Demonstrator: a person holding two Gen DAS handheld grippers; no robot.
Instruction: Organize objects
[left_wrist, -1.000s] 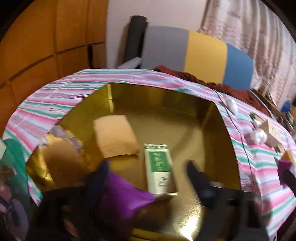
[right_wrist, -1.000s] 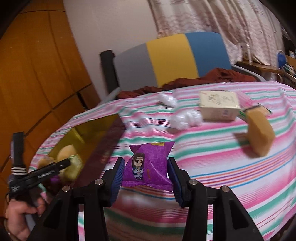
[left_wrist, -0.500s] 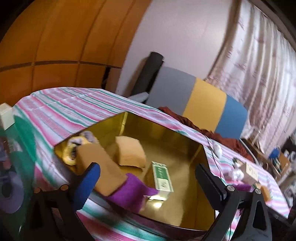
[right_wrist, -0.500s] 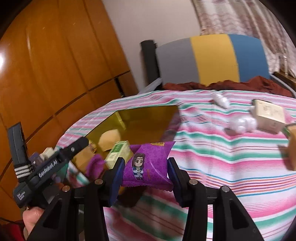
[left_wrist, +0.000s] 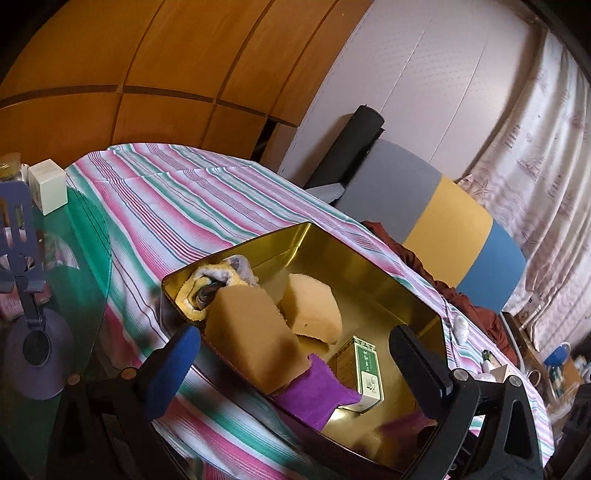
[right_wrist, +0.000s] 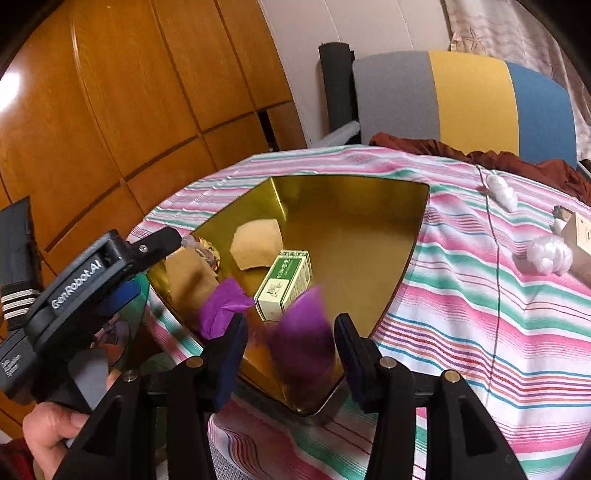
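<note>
Drop-off step: right gripper (right_wrist: 290, 354), jaws just widened, releasing a blurred purple packet (right_wrist: 301, 339) over the near corner of the gold tin (right_wrist: 354, 206); left gripper (left_wrist: 295, 354) wide apart, empty; next calls for fetching remaining items off the table (right_wrist: 480, 295).

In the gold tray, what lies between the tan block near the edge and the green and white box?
In the left wrist view, a purple packet lies between the tan block and the green and white box, inside the gold tray.
</note>
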